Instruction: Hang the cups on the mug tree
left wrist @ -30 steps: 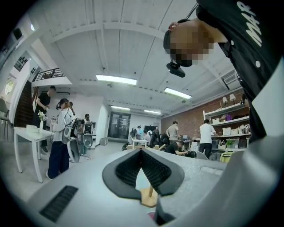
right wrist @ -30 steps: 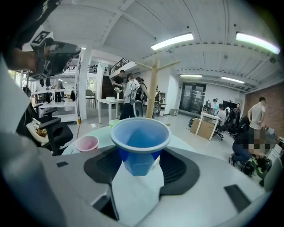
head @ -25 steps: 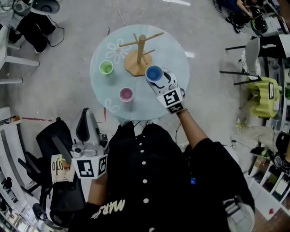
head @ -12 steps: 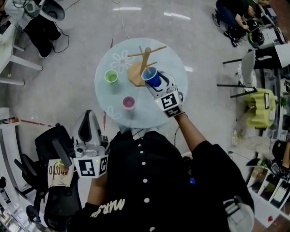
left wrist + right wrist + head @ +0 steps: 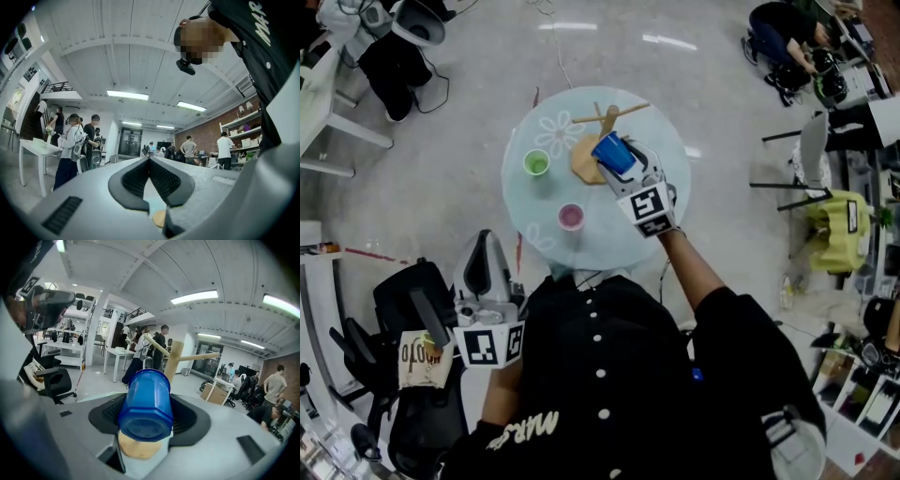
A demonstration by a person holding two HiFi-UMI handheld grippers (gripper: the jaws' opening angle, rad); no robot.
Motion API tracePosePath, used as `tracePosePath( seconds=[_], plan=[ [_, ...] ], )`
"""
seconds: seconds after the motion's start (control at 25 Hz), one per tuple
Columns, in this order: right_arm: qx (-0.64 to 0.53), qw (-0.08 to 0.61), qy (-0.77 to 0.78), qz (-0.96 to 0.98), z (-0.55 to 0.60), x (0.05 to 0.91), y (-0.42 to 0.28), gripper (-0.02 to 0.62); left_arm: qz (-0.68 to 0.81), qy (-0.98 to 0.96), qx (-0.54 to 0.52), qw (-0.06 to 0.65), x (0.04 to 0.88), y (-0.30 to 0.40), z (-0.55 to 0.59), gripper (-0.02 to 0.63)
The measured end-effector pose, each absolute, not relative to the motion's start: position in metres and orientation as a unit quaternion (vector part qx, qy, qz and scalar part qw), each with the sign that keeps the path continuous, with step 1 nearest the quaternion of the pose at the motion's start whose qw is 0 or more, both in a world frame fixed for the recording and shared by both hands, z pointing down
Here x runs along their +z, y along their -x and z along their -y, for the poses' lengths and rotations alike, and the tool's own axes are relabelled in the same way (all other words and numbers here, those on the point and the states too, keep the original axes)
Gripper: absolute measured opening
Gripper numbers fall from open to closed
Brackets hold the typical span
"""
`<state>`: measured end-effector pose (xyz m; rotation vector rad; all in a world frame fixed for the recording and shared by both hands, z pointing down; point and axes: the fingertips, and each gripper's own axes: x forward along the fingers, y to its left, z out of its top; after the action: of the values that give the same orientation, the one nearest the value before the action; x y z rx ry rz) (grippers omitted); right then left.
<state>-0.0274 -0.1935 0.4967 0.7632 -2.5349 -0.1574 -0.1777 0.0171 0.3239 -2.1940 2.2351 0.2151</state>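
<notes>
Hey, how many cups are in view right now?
3. A blue cup is held in the right gripper near the mug tree. A green cup and a pink cup stand apart on the round table. None hangs on the tree.

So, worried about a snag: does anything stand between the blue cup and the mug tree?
Nothing visible. The blue cup, clamped in the right gripper, is just short of the mug tree, only air between.
</notes>
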Motion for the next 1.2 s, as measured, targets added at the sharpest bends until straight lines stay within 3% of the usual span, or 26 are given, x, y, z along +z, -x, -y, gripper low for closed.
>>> tracePosePath(
  seconds=[0.24,0.84,0.96,1.2],
  plan=[
    [-0.060,0.277,-0.267,0.921,0.186,0.524,0.032,0.268,-0.713,0.698,0.065,-0.003,0.326,0.178,-0.021,-0.006],
    [-0.060,0.275,-0.274,0.920,0.191,0.545,0.026,0.275,-0.715,0.697,0.060,-0.007,0.331,0.179,-0.028,-0.006],
    [-0.049,0.260,-0.275,0.924,0.186,0.539,0.028,0.347,-0.714,0.698,0.060,-0.006,0.329,0.181,-0.029,-0.006],
    [-0.024,0.239,-0.286,0.928,0.171,0.540,0.011,0.367,-0.712,0.700,0.056,-0.012,0.333,0.180,-0.026,-0.006]
  ],
)
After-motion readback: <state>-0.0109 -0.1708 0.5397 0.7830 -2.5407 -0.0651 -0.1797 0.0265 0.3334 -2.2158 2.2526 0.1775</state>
